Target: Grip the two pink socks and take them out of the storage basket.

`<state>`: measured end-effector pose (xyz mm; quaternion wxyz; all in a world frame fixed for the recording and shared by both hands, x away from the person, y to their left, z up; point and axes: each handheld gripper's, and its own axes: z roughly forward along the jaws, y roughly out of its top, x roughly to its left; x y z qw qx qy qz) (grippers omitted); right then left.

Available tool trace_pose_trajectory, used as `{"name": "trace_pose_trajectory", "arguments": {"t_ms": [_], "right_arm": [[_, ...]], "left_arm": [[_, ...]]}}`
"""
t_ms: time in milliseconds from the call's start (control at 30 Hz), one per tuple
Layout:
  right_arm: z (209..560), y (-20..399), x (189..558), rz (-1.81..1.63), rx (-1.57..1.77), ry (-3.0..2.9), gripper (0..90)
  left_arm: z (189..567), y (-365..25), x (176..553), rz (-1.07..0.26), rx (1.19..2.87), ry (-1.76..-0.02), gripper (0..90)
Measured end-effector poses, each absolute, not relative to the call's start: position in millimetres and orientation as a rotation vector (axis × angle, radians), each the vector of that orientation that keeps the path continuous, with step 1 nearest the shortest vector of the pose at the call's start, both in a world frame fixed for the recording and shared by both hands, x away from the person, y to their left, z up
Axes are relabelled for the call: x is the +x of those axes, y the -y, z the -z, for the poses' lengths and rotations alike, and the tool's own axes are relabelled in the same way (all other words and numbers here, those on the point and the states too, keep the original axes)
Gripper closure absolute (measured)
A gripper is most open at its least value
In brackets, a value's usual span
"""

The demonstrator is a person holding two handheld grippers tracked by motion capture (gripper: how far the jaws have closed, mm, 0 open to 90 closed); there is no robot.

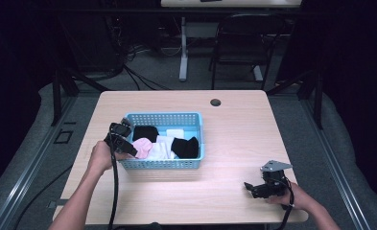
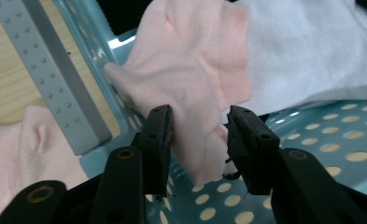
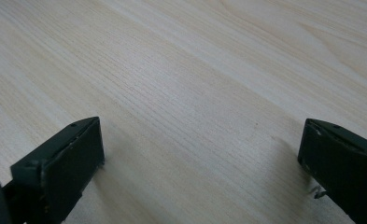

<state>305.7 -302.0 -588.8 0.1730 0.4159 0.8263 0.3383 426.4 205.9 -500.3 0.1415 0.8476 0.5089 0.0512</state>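
Observation:
A light blue basket (image 1: 162,115) on the wooden table (image 1: 234,129) holds a pink sock (image 1: 143,146), white cloth (image 1: 163,149) and black socks (image 1: 184,147). My left gripper (image 1: 131,147) reaches in over the basket's left rim. In the left gripper view its jaws (image 2: 200,140) stand narrow on either side of a hanging fold of the pink sock (image 2: 186,70). The cloth fills the gap but does not look squeezed. My right gripper (image 1: 250,188) rests open near the front right of the table, with bare wood (image 3: 195,70) between its fingers (image 3: 200,154).
A second pink piece (image 2: 27,144) lies on the table just outside the basket's rim (image 2: 59,79). White cloth (image 2: 302,51) lies beside the pink sock. Another black sock (image 1: 145,132) sits at the basket's back. A cable hole (image 1: 216,102) marks the table's far edge.

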Motion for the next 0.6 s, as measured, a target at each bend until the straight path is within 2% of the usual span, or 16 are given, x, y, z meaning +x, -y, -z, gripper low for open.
{"name": "trace_pose_trajectory", "arguments": {"t_ms": [367,600], "right_arm": [[589,302,306,-0.959,1.18,-2.344,0.0],[589,302,306,-0.96,1.178,-2.343,0.0]], "left_arm": [[504,-203,428,-0.188,2.479,-1.472,85.1],[492,-198,427,-0.228,2.461,-1.401,87.3]]}}
